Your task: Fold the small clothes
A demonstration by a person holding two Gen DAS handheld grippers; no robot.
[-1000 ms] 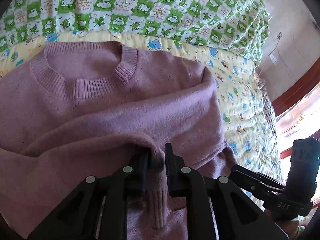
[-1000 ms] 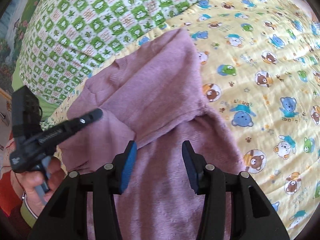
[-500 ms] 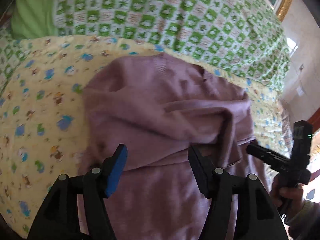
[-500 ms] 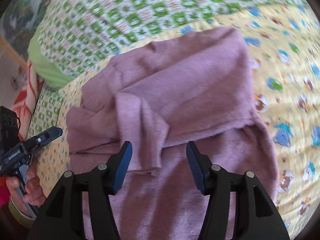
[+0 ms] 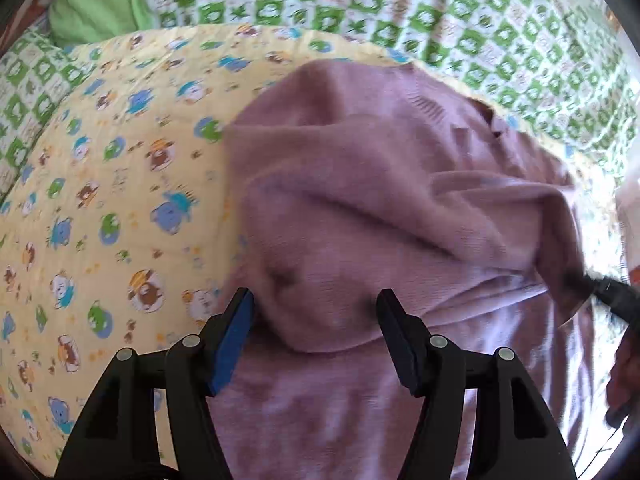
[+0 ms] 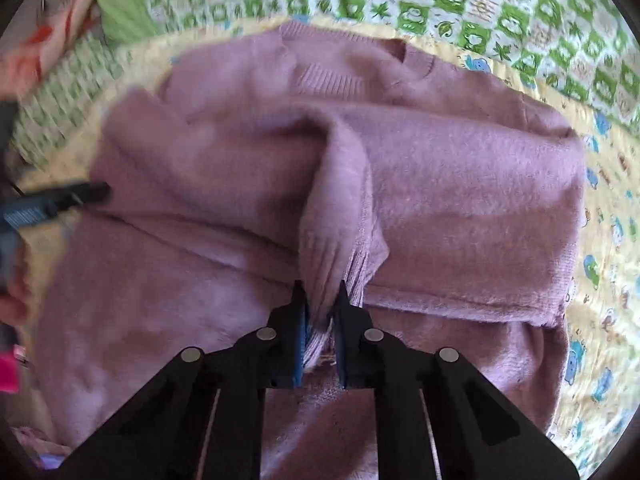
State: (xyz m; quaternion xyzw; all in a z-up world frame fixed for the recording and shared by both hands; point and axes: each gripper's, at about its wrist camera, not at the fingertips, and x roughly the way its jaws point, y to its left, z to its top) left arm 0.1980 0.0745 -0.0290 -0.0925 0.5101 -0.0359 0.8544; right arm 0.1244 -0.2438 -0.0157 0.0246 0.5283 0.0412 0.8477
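The right gripper (image 6: 320,296) pinches the ribbed cuff (image 6: 320,248) of a sleeve folded across a mauve knitted sweater (image 6: 460,184), its jaws having just closed on the knit. Only the right wrist view shows this grip; the left wrist view catches just that gripper's dark tip at its right border. The left gripper (image 5: 314,308) hangs over the sweater's folded left side, fingers (image 5: 236,332) spread apart and nothing pressed between them. The sweater lies on a yellow quilt (image 5: 100,200) printed with cartoon animals, neckline (image 6: 332,76) toward the quilt's far edge. Beyond lies a green-and-white checked cover (image 5: 440,8).
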